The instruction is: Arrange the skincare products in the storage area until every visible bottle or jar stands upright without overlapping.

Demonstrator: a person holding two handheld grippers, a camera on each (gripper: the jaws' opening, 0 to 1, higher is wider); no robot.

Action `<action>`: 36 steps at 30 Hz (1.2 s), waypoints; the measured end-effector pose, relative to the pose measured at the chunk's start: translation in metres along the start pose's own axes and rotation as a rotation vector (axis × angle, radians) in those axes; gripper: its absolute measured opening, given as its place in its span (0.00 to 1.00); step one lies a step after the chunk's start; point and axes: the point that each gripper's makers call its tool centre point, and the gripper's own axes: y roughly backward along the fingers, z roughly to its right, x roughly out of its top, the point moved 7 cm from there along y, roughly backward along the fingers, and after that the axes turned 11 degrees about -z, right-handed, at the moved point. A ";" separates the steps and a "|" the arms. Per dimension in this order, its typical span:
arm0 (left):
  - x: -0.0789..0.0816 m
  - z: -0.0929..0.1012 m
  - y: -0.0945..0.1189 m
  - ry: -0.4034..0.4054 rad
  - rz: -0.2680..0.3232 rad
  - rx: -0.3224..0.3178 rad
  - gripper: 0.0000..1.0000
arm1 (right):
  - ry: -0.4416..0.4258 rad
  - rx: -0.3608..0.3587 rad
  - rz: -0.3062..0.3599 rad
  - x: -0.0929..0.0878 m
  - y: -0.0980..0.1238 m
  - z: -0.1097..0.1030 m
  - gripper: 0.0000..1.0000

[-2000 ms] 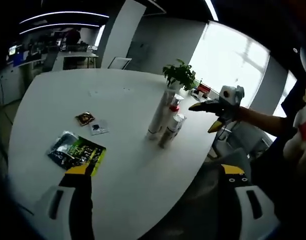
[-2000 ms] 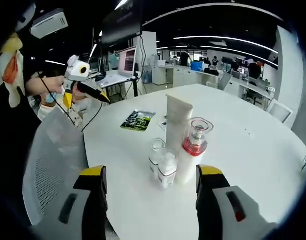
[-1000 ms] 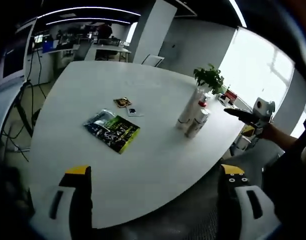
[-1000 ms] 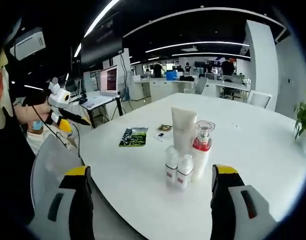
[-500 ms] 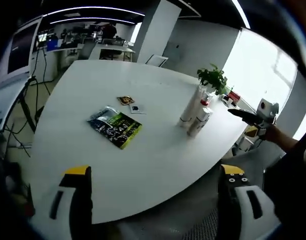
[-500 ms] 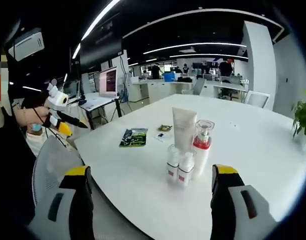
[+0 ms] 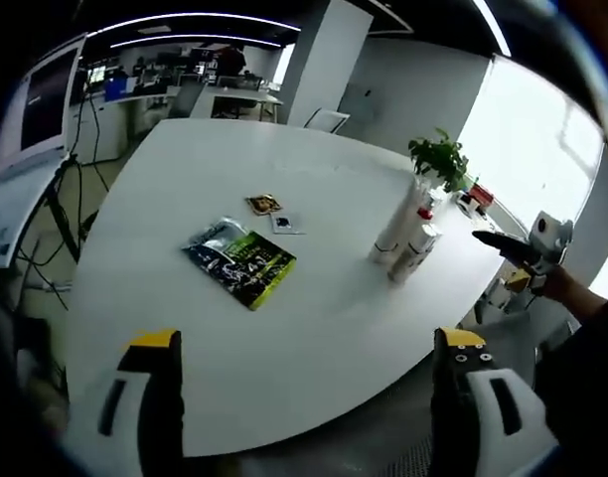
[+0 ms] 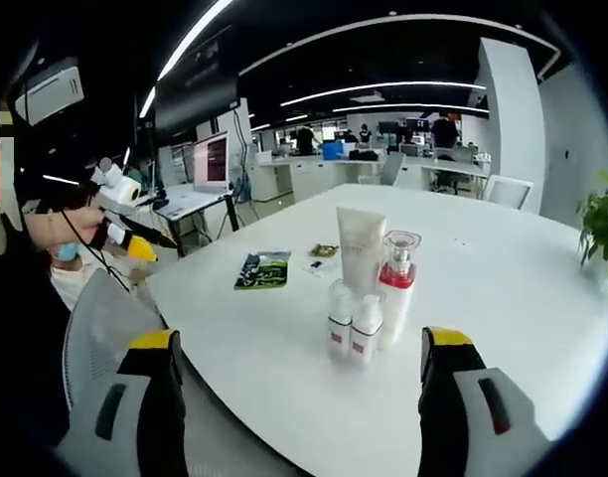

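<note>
While both tools, left and right, hang spread and empty off the surface, the bottles stand upright; stopping seems due.

A green-and-black packet lies flat on the white table, two small sachets just beyond it. A potted plant stands farther off.

Both hand-held grippers pulled back
The right hand-held gripper now sits farther from the bottles than before.
</note>
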 end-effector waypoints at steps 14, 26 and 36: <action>0.042 -0.013 -0.038 0.103 0.034 0.092 0.99 | -0.021 -0.027 -0.010 -0.009 0.002 0.008 1.00; 0.061 -0.023 -0.075 0.213 -0.011 0.189 0.99 | -0.061 -0.061 -0.008 -0.013 0.005 0.011 1.00; 0.066 -0.032 -0.118 0.320 -0.066 0.261 0.99 | -0.095 -0.080 -0.010 -0.017 0.006 0.012 0.99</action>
